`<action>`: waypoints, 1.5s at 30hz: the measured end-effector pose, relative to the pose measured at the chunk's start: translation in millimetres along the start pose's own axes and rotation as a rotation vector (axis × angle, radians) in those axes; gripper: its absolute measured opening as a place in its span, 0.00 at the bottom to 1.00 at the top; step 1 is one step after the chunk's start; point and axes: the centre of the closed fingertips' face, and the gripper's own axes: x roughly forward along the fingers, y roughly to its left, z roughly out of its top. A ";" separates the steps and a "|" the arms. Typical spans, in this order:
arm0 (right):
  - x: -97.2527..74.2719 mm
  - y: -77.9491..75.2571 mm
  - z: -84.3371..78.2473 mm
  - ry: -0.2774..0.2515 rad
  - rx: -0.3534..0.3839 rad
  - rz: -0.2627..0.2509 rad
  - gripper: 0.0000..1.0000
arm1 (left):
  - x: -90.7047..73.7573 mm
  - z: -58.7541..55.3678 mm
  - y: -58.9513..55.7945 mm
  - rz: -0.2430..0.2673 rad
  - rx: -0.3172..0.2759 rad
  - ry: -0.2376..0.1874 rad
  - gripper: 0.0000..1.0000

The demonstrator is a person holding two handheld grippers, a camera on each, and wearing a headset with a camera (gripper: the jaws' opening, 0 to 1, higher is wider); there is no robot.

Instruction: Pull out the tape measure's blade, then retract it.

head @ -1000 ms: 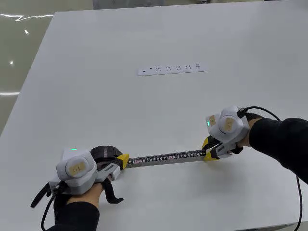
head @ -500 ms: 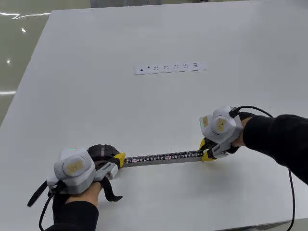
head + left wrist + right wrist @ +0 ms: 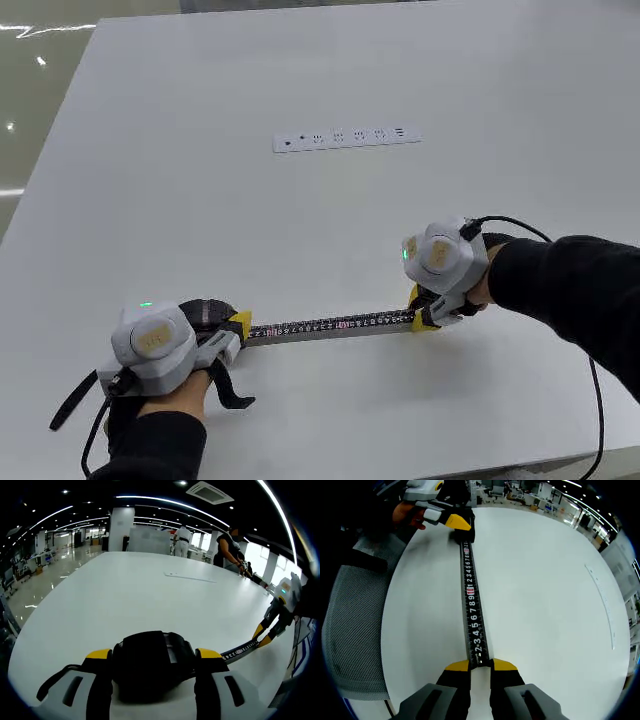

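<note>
the tape measure case point(image 3: 208, 314) sits on the white surface point(image 3: 300, 230) near its front edge, clamped between the left tongs point(image 3: 154, 655). the blade point(image 3: 471, 605) runs flat to the right tongs point(image 3: 480, 666), which pinch its tip. keep the pull in line with the case and guide any return slowly. legible: numerals 2 to 9; no brand readable.

The head view looks down on the table point(image 3: 200, 220) from above. Both gripper views sit low, facing each other along the shared tape blade point(image 3: 330, 325)
</note>
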 end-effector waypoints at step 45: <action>3.3 1.5 7.9 0.043 -0.006 -0.004 0.08 | 1.7 -4.2 -0.3 -0.014 0.026 0.063 0.59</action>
